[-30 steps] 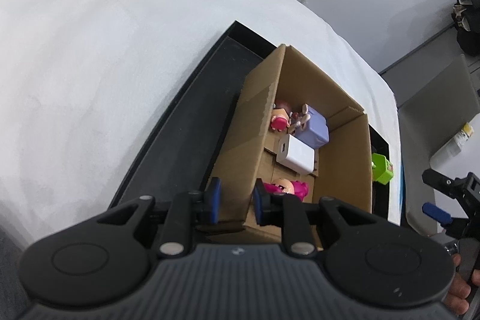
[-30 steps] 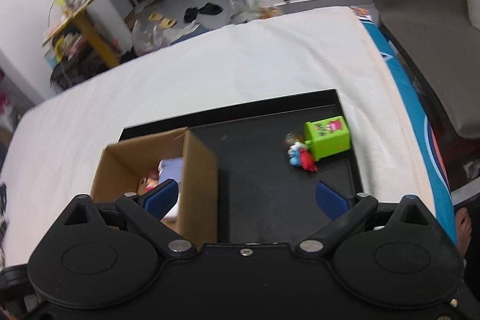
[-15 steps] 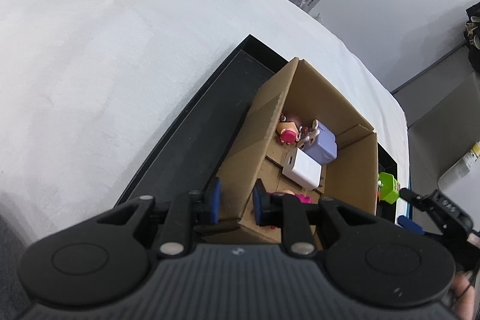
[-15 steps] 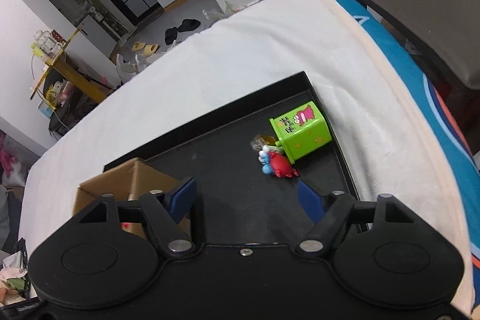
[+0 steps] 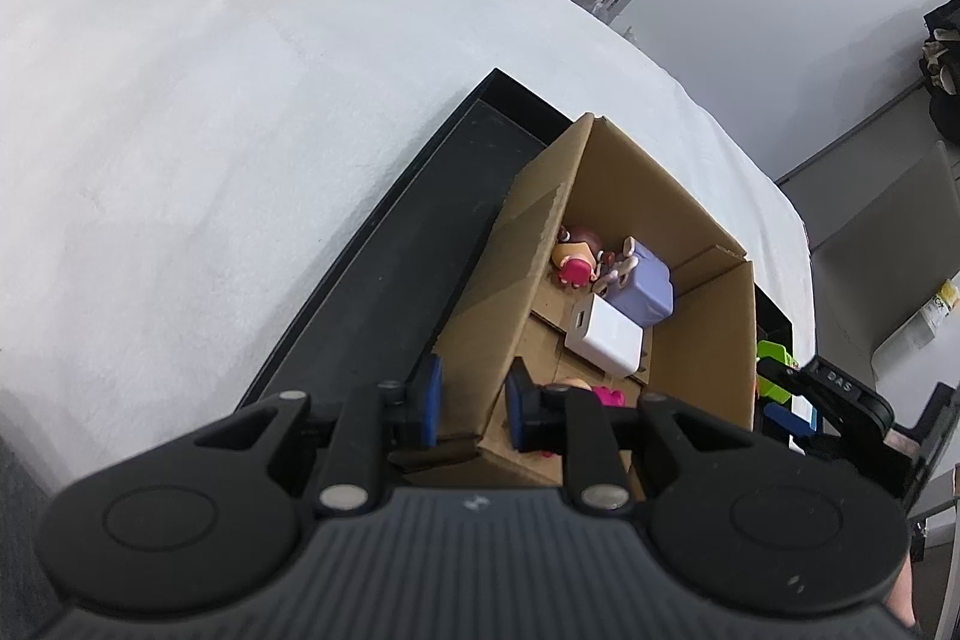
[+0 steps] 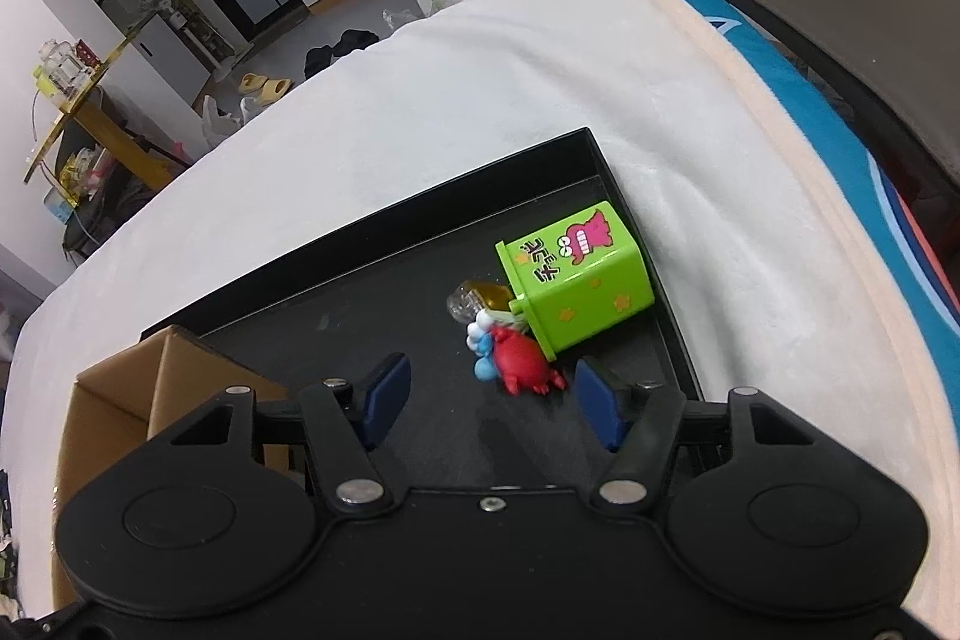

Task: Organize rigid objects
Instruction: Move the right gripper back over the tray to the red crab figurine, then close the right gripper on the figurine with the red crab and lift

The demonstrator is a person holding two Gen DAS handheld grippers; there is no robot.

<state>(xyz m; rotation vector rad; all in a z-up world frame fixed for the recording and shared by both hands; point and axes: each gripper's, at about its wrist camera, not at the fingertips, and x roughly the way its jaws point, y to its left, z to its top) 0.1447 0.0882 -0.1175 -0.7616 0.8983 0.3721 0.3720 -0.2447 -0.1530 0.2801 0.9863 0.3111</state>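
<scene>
Left gripper [image 5: 471, 409] clamping near wall of cardboard box [image 5: 708, 340], jaws clenched on the cardboard edge. Box sitting on black tray [image 6: 384, 292], holding white charger [image 5: 606, 340], lilac block [image 5: 645, 289], pink-headed figures. Right gripper [image 6: 489, 400] hovering low over tray, jaws just been narrowing, not gripping, nothing pressed between pads. Red crab toy [image 6: 525, 361] lying just ahead of the gap, touching blue-white figure [image 6: 483, 346] and tipped-over green bin [image 6: 579, 280]. Tray resting on white-covered tabletop [image 6: 480, 100].
</scene>
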